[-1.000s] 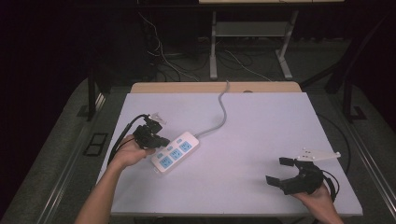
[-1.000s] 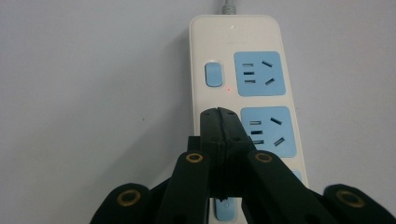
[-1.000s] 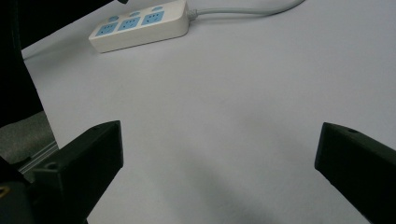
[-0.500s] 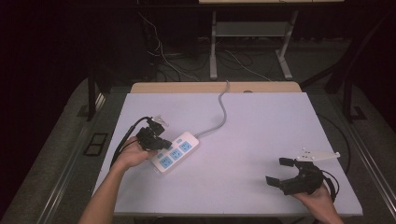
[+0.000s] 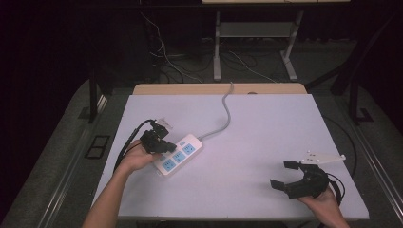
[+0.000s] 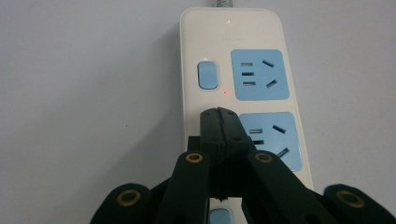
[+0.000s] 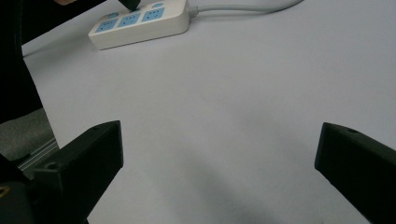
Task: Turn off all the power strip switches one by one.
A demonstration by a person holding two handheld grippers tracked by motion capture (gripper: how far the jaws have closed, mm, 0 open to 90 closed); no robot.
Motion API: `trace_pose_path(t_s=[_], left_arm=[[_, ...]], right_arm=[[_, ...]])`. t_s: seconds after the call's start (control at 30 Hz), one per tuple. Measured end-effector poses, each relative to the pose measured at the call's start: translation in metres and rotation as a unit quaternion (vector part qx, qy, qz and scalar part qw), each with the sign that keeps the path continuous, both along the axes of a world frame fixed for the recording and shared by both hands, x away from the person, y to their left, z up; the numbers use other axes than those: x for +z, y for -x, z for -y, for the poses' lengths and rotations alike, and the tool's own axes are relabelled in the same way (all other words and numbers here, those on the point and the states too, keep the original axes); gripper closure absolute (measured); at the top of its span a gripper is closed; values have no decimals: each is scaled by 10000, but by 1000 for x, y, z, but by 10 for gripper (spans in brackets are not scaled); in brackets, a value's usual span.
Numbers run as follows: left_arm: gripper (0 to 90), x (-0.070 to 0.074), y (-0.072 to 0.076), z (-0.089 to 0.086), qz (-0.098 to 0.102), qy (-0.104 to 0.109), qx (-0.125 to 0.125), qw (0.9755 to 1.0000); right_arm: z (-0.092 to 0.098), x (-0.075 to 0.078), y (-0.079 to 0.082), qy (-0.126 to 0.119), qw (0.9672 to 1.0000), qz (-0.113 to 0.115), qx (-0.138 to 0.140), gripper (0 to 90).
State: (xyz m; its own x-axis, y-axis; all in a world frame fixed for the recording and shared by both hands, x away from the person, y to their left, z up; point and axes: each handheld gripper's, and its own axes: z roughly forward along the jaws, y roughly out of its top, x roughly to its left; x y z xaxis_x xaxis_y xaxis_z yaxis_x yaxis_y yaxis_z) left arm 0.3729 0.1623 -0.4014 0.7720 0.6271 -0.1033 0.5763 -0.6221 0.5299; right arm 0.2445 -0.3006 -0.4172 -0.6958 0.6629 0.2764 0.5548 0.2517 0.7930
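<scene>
A white power strip [image 5: 179,154] with blue sockets lies left of the table's middle; its grey cord [image 5: 224,117] runs to the far edge. In the left gripper view the strip [image 6: 243,70] has a blue switch [image 6: 208,75] and a small red light beside it. My left gripper [image 6: 220,113] is shut with nothing held, its tips over the strip's switch side next to the middle socket. In the high view it [image 5: 164,144] sits on the strip's left edge. My right gripper [image 5: 285,175] stands open over bare table at the front right; the strip [image 7: 140,22] shows far off.
The white table [image 5: 266,133] has a wooden strip along its far edge. Cables and metal stand legs [image 5: 217,42] lie on the dark floor behind it. A black cable [image 5: 128,142] trails from the left gripper toward the table's left edge.
The left hand has shifted slightly, keeping its shut gripper at the strip's switch side. The right gripper has stayed in place.
</scene>
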Motion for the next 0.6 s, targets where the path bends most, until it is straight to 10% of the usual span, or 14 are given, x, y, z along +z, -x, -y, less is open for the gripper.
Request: trace_pose_path(t_s=[0.6], left_arm=[[896, -4, 0, -5, -40, 285, 142, 9995]], right_arm=[[-1, 0, 1, 35, 10000, 1, 33, 9]])
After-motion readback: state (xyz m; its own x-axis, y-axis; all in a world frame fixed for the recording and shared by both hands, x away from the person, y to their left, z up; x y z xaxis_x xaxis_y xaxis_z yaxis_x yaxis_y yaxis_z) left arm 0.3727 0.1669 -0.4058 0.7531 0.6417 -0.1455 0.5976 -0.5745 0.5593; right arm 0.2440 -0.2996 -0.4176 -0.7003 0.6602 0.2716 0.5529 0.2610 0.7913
